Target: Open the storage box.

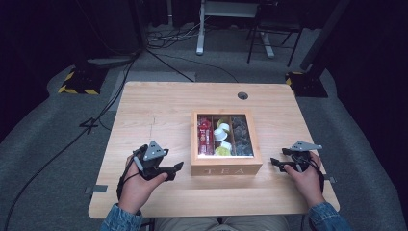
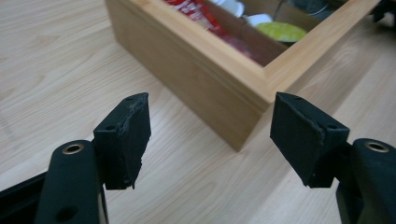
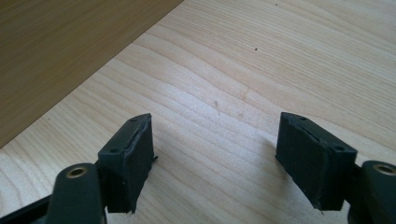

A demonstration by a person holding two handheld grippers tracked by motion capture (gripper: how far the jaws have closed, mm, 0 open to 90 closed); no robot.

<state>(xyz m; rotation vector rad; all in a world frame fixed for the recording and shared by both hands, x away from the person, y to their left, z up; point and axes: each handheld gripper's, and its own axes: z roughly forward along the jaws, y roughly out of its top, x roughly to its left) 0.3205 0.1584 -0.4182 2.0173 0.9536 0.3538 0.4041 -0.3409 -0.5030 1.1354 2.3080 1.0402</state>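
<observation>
A wooden tea box [image 1: 226, 165] marked TEA stands at the middle of the table [image 1: 159, 103]. Its three compartments hold red packets [image 1: 205, 135], white and yellow pods [image 1: 222, 137] and dark packets [image 1: 240, 134]. My left gripper [image 1: 177, 168] rests on the table just left of the box's front corner, jaws open and empty; that box corner [image 2: 243, 107] lies ahead between the jaws [image 2: 210, 140]. My right gripper [image 1: 275, 163] sits right of the box, open, with bare table between its fingertips [image 3: 215, 158]. The box's side wall [image 3: 60, 51] fills the upper left of the right gripper view.
A round cable hole [image 1: 243, 95] sits near the table's far edge. Beyond the table are grey carpet, cables, a desk leg [image 1: 201, 29] and yellow-black striped stands [image 1: 77, 84]. Bare tabletop surrounds the box on all sides.
</observation>
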